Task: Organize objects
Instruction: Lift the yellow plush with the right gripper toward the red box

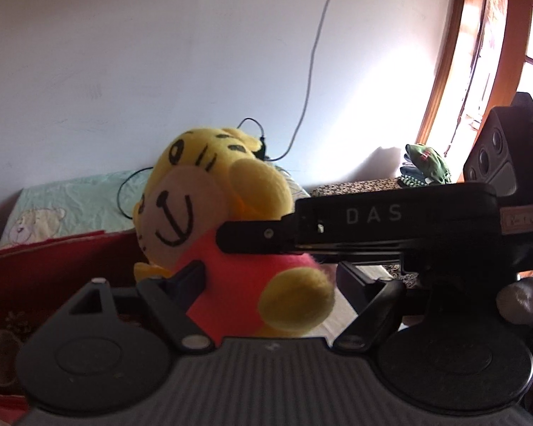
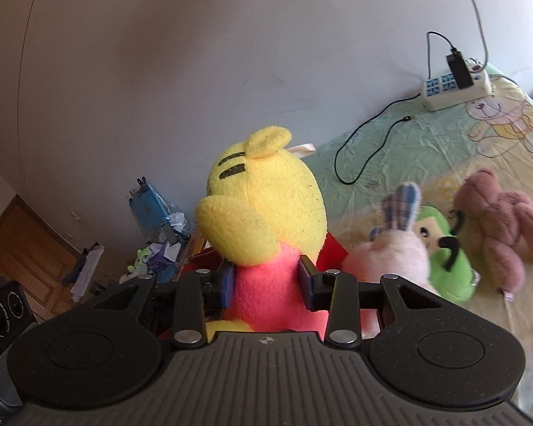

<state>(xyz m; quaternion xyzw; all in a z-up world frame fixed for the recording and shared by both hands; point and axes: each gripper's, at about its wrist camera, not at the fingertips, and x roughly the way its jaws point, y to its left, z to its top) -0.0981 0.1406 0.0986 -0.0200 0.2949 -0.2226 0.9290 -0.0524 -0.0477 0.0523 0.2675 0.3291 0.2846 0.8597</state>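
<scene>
Yellow plush tiger (image 2: 266,220) in a pink-red shirt hangs in the air above the bed (image 2: 426,149), held between both grippers; the right gripper (image 2: 266,280) has its blue-padded fingers (image 2: 226,284) pressed into the shirt from either side, gripping the toy at the waist; seen from the left wrist, the left gripper (image 1: 266,277) has one finger (image 1: 188,277) against the tiger's side while the other stands clear of it, so its fingers are open around the toy; the right gripper crosses that view level at the tiger's chest; behind, on the bedsheet, lie a pink rabbit (image 2: 394,248), a green toy (image 2: 447,259), a mauve bear (image 2: 497,227) and a power strip (image 2: 455,88).
</scene>
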